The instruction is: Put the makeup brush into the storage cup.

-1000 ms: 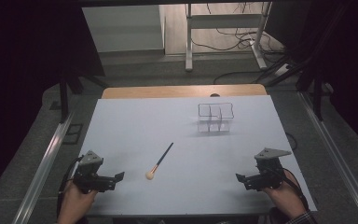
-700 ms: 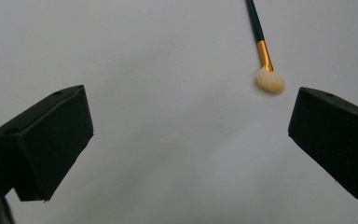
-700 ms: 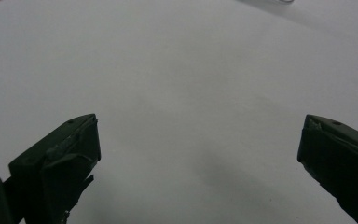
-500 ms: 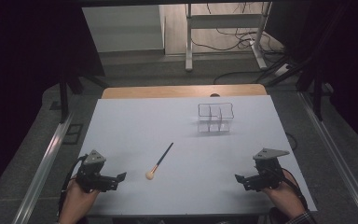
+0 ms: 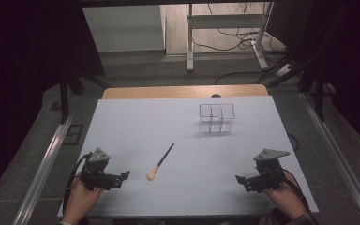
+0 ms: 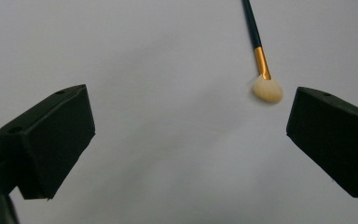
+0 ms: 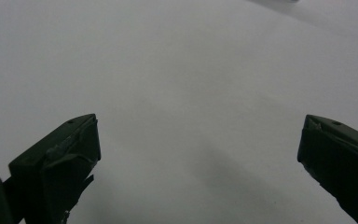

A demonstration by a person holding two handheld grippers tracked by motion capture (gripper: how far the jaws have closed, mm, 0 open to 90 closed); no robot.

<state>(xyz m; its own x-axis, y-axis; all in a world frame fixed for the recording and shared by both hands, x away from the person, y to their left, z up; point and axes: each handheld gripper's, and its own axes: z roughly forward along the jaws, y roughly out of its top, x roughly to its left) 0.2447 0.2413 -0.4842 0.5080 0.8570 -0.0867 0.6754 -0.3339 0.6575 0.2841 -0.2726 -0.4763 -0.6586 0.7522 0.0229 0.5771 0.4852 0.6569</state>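
Since the previous frames my left gripper (image 5: 122, 177) has shifted slightly lower and toward the brush (image 5: 160, 161); my right gripper (image 5: 242, 180) sits at lower right much as before, and both have jaws spread wide, holding nothing. The clear divided organizer (image 5: 216, 118), right of centre toward the top of the white table (image 5: 136, 126), looks empty. The brush lies diagonally at lower centre, pale tip nearest my left gripper, with bare tabletop between them.
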